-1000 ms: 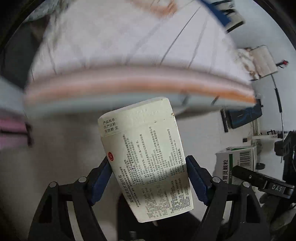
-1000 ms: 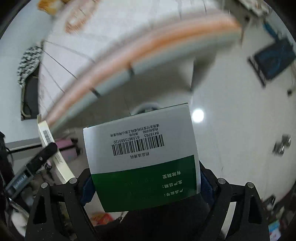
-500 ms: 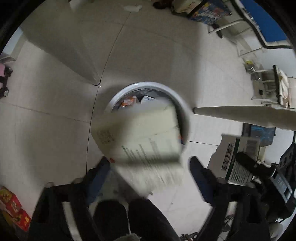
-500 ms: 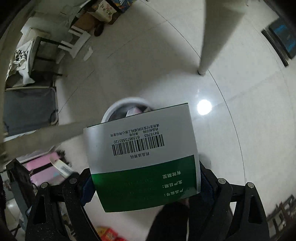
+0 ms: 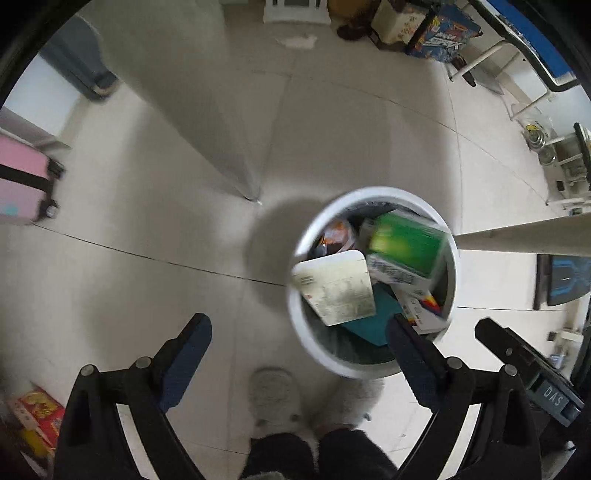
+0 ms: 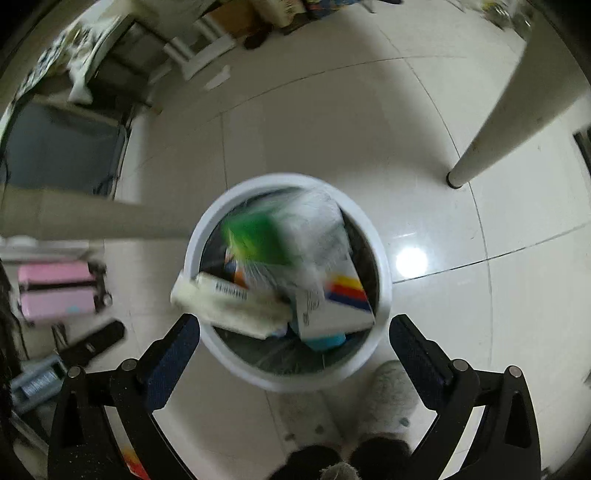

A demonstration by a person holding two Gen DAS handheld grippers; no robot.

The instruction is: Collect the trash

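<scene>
Tiled floor: pale, glossy, with a round glare spot. Pink suitcase: at the left edge, on wheels. Two bench legs: one left of centre, one at upper right. Red-and-yellow box: on the floor, lower left. Grey slippers: on the person's feet, bottom centre. Blue printed carton: far side, blurred.

Black tongs with blue pads; grey fuzzy slippers.
</scene>
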